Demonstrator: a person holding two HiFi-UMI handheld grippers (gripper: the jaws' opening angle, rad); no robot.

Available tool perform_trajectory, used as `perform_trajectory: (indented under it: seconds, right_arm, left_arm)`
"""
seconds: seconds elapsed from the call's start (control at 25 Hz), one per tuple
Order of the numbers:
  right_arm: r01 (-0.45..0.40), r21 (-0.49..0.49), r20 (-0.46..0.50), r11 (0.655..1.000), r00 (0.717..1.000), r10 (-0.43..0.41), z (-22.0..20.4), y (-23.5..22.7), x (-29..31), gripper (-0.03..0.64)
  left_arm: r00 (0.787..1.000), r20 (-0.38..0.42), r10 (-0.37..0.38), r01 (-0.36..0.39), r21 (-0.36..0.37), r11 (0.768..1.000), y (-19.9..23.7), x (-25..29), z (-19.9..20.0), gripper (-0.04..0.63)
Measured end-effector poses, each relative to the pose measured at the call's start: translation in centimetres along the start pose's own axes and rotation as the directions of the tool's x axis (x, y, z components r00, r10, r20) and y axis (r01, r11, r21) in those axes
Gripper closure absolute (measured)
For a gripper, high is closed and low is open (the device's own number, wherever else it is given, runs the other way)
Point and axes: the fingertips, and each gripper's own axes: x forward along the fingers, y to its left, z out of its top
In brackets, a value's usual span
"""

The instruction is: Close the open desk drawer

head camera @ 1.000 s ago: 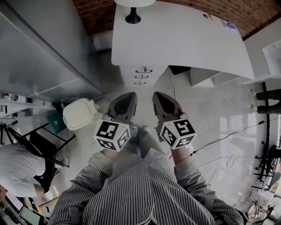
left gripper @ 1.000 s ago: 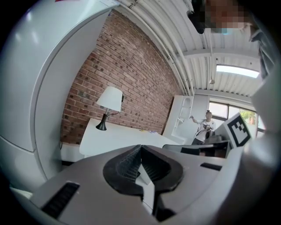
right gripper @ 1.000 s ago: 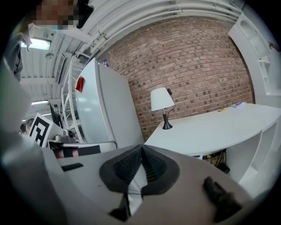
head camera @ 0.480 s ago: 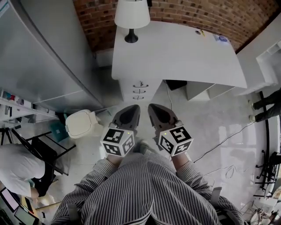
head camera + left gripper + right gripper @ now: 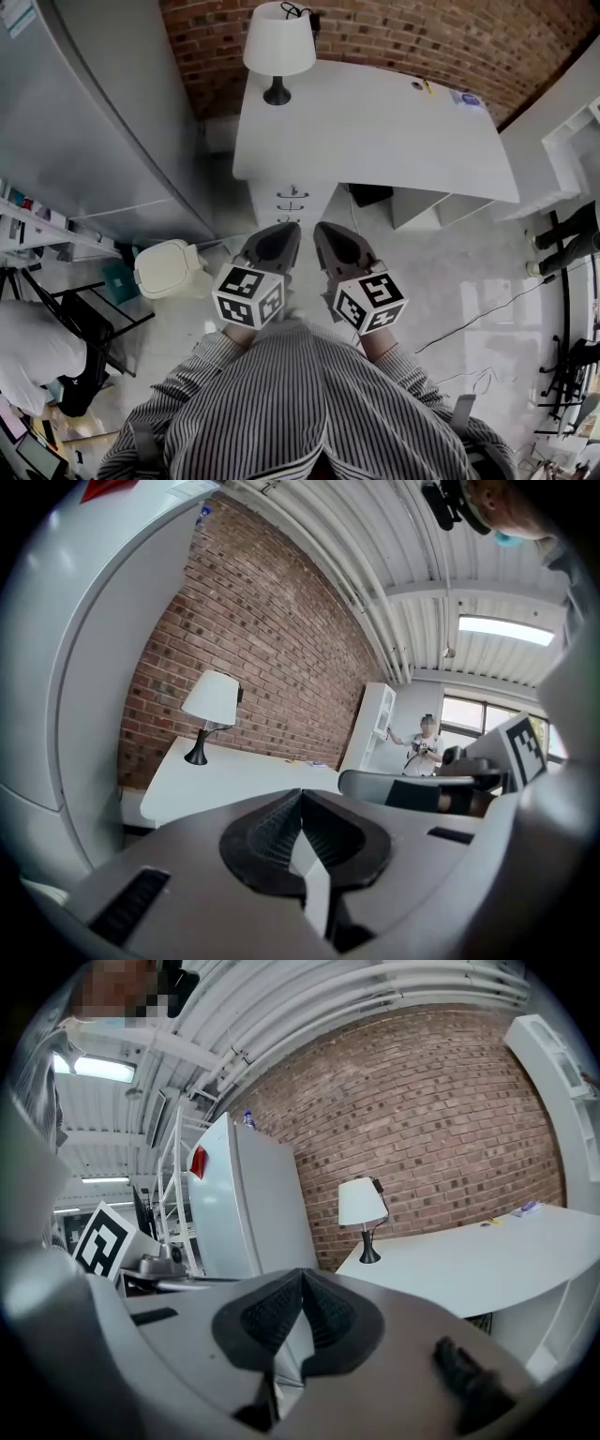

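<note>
The white desk [image 5: 375,112] stands against the brick wall, with a stack of three handled drawer fronts [image 5: 292,204] under its left end. From above I cannot tell which drawer stands out. My left gripper [image 5: 277,236] and right gripper [image 5: 330,236] hang side by side above the floor, just short of the drawers. Both are shut with nothing between the jaws. In the left gripper view the left gripper [image 5: 300,796] points over the desk top [image 5: 244,775]. In the right gripper view the right gripper [image 5: 302,1276] points toward the desk [image 5: 487,1265].
A white-shaded lamp [image 5: 278,47] stands on the desk's left rear corner. A tall grey fridge [image 5: 94,122] flanks the desk's left. A white lidded bin [image 5: 171,269] sits on the floor left of my left gripper. Cables [image 5: 487,295] cross the floor at right. A person [image 5: 37,342] is at far left.
The view has shifted so the lamp, brick wall and drawer stack show more fully and closer. Both grippers stay shut, side by side in front of the body.
</note>
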Motion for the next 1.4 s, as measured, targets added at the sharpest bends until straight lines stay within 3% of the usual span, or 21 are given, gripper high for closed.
perform_trajectory:
  seconds: [0.6,1.4]
  right_arm:
    - [0.008,-0.021,0.001,1.0,1.0,-0.008,0.4,-1.5,0.4,0.6]
    - [-0.022,-0.031,-0.021,0.999,1.0,0.022,-0.4,-1.3,-0.2,0.6]
  left_arm:
    - [0.999,-0.048,-0.001,0.002,0.032,0.999,-0.6,2.0,-0.4,0.583]
    - [0.999,-0.042,0.007,-0.006,0.025,1.0,-0.5,1.8,-0.3,0.583]
